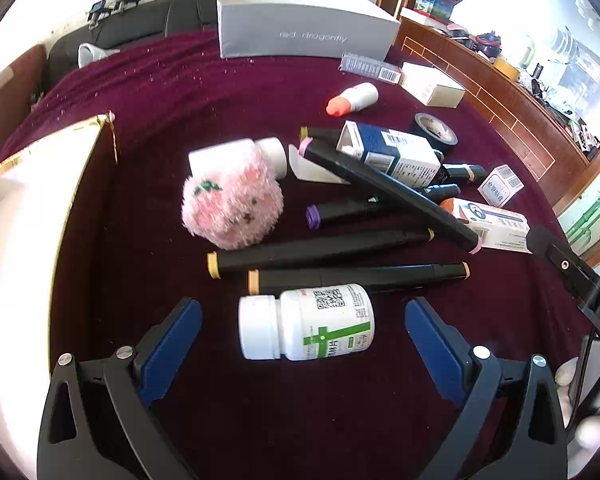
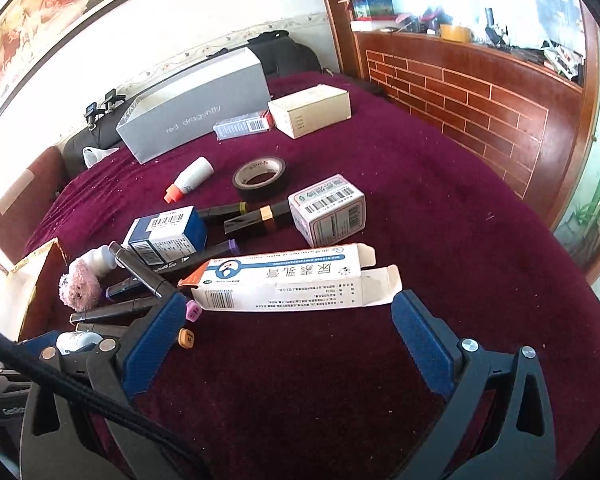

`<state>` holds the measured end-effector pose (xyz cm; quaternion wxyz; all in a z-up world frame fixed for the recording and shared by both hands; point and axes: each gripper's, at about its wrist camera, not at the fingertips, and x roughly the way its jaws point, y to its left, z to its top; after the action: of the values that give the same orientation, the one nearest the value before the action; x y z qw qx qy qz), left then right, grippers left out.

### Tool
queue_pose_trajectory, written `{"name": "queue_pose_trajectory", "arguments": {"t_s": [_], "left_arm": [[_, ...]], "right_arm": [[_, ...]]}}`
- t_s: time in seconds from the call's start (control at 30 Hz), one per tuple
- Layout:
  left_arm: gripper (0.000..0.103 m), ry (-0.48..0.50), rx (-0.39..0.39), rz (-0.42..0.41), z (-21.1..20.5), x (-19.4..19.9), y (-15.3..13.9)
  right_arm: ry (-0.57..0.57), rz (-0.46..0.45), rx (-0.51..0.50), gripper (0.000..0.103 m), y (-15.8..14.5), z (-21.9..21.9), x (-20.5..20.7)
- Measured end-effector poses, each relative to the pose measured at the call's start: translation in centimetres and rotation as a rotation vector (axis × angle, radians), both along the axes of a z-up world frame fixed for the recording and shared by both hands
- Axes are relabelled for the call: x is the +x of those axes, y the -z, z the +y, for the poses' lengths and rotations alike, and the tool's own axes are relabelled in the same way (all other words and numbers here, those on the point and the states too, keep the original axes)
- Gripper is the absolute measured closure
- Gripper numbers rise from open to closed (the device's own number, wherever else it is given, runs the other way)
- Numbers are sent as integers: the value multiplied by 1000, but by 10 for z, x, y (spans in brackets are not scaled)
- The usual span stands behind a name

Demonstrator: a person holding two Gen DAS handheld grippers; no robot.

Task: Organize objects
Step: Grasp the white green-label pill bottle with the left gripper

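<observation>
A: Left wrist view?
B: Left gripper (image 1: 303, 322) spread wide, a white pill bottle (image 1: 306, 327) lying between its fingers, lower centre, ungripped.
A: Right wrist view?
B: Right gripper (image 2: 286, 320) also released; a long white carton (image 2: 288, 278) lies at centre, just beyond its fingertips.

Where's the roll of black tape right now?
In the right wrist view the roll of black tape lies flat on the maroon cloth mid-table, between the orange-capped bottle and the small white barcode box.
</observation>
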<state>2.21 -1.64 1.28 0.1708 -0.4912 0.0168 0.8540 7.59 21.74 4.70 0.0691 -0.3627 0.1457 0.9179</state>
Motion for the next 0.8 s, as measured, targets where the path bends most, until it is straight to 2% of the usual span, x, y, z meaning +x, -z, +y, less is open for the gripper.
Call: {"name": "queue_pose_trajectory", "arguments": {"t_s": [0.07, 0.33, 0.4, 0.43, 0.5, 0.53, 0.67, 0.8], "left_arm": [[5, -2, 18, -10, -1, 1, 3], [6, -17, -31, 22, 5, 7, 6], [11, -25, -40, 29, 5, 8, 6], [17, -28, -40, 32, 4, 8, 5], [42, -28, -36, 42, 1, 9, 2], [50, -21, -49, 47, 2, 9, 0], [52, -17, -26, 24, -6, 11, -4], [52, -40, 45, -7, -26, 19, -11]], "right_arm": [[0, 2, 2, 0, 0, 0, 0], [-1, -17, 40, 0, 2, -7, -2], [-2, -18, 55, 0, 2, -9, -2], [-1, -18, 65, 0, 1, -11, -2], [2, -18, 84, 0, 1, -13, -2], [1, -19, 92, 0, 0, -14, -2], [-7, -12, 138, 0, -6, -20, 2], [-195, -22, 152, 0, -29, -38, -5]]}}
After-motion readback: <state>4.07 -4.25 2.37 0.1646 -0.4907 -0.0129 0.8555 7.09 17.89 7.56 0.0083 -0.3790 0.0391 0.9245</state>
